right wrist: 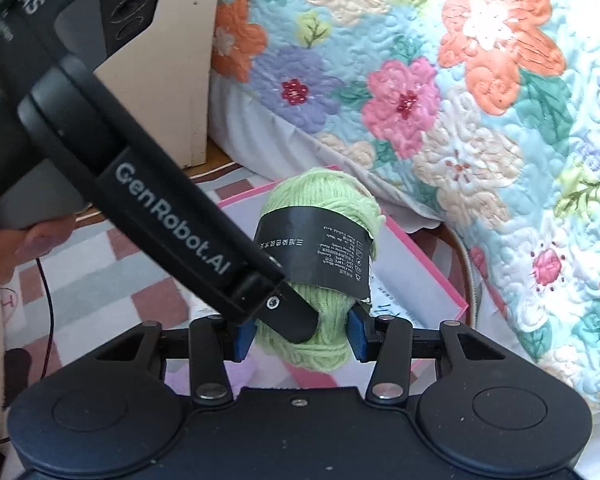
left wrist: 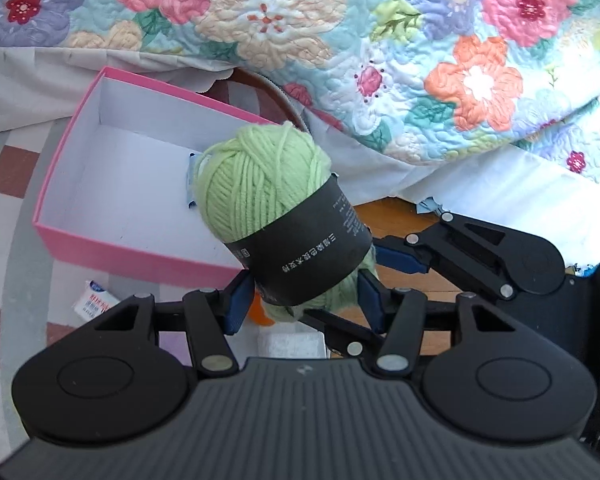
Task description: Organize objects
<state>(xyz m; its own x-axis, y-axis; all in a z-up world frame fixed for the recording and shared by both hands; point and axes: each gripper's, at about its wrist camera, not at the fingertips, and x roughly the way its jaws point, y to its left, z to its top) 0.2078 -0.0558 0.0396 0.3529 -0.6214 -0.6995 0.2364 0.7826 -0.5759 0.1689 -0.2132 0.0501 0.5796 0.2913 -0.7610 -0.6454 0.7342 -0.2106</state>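
A light green yarn ball [left wrist: 256, 184] with a black paper band sits between the blue pads of my left gripper [left wrist: 304, 300], which is shut on its lower end. My right gripper [right wrist: 300, 336] is also shut on the same yarn ball [right wrist: 324, 200], gripping its near end. In the right wrist view the left gripper's body crosses from the upper left and its finger [right wrist: 288, 312] presses on the yarn. The yarn hangs above the near right corner of an open pink box [left wrist: 100, 240] with a white inside. The box also shows in the right wrist view [right wrist: 428, 264].
A flowered quilt [left wrist: 380, 40] hangs down close behind the box. The box stands on a checked rug [left wrist: 12, 168]. A small white packet [left wrist: 94, 300] and an orange thing [left wrist: 260, 316] lie near the box's front. A beige cabinet [right wrist: 180, 80] stands at the left.
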